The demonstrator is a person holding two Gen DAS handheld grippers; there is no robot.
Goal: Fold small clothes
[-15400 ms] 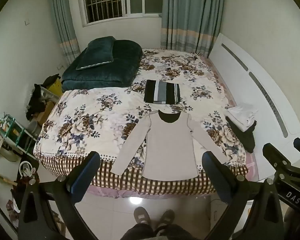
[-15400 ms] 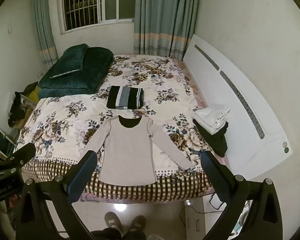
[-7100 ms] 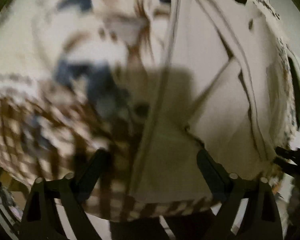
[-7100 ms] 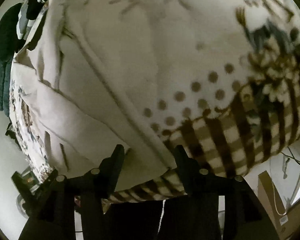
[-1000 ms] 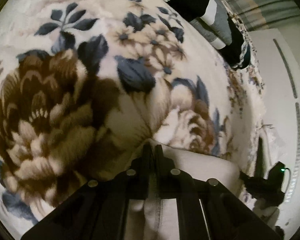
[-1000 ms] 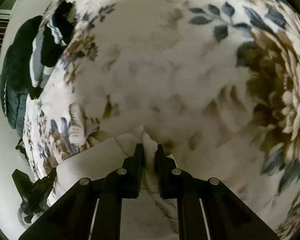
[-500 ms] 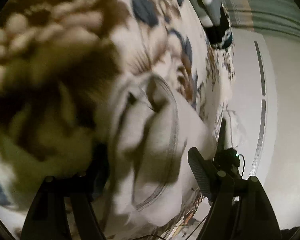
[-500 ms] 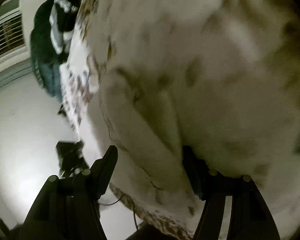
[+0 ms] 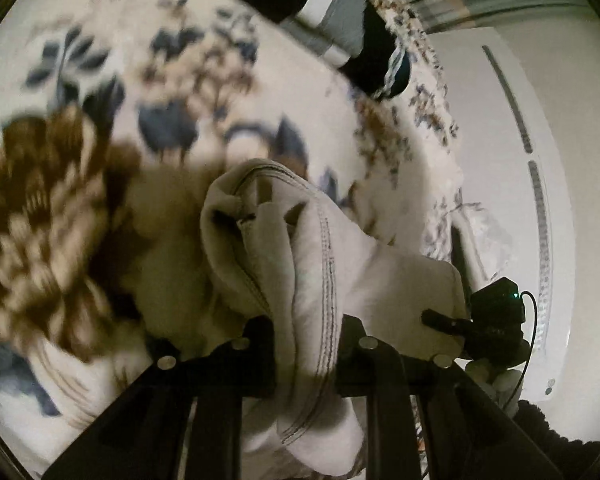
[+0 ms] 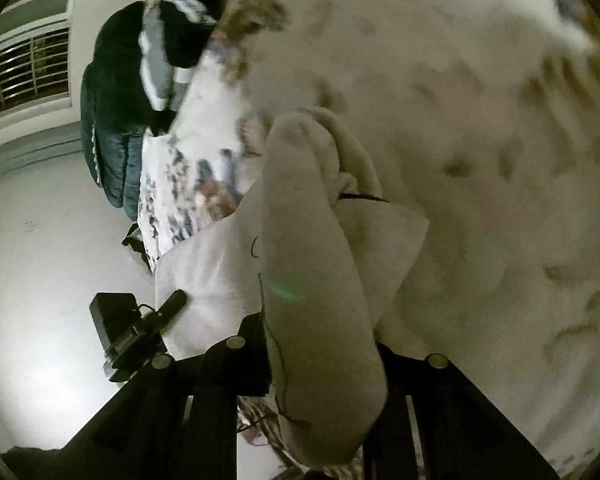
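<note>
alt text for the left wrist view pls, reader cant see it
The left gripper pinches a bunched fold of a beige top, lifting it over a floral bedspread. A folded black, grey and white striped garment lies farther up the bed, and the right gripper holds the top's other edge.

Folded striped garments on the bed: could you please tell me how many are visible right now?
1. The striped garment lies on the floral bedspread beyond the beige top; others may be hidden.
</note>
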